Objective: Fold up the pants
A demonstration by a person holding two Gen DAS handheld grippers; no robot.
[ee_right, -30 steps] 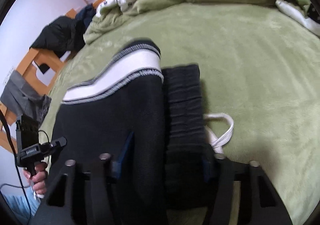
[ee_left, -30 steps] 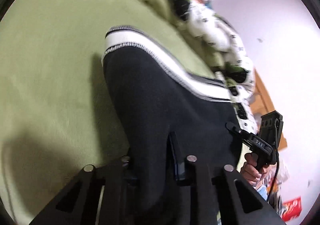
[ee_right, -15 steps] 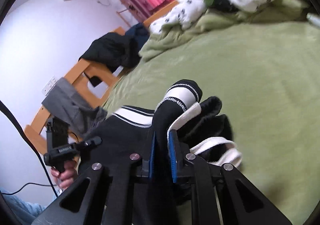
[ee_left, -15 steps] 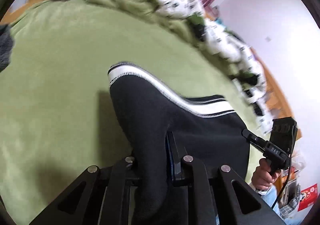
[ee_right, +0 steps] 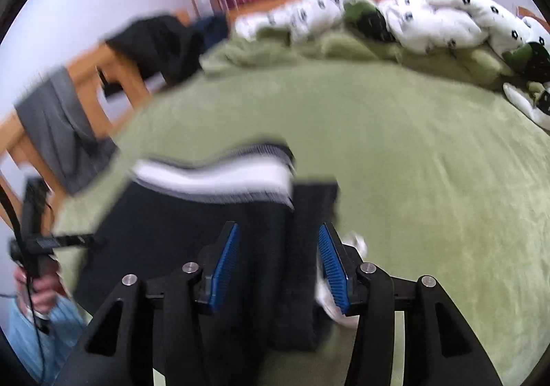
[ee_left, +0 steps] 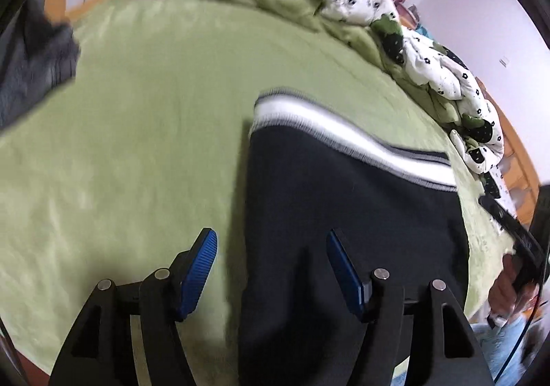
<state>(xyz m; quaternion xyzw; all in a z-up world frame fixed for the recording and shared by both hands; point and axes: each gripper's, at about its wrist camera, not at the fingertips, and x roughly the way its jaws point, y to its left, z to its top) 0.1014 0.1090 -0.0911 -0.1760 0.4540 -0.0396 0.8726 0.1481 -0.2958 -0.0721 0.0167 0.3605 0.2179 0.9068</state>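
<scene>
Black pants [ee_left: 343, 214] with a white-and-grey striped band lie folded on the green blanket [ee_left: 137, 145] covering the bed — no brand, label or writing legible in either view, both being blurred. Left gripper [ee_left: 271, 245] hangs over the pants' left edge, jaws opening; the cloth lies below and between the blue pads [ee_left: 197, 269], not pinched. Right gripper [ee_right: 278, 238], seen in the right-wrist view, is likewise opening, its pads standing clear on either side of the black ribbed waistband [ee_right: 312, 214] w/ a white drawstring [ee_right: 355, 243] just beside the right pad. No containers in view. Crumpled white bedding w/ dark print [ee_right: 412, 18] sits at the far end, well apart from the pants; dark clothes [ee_right: 158, 42] drape the wooden frame [ee_right: 117, 76].
</scene>
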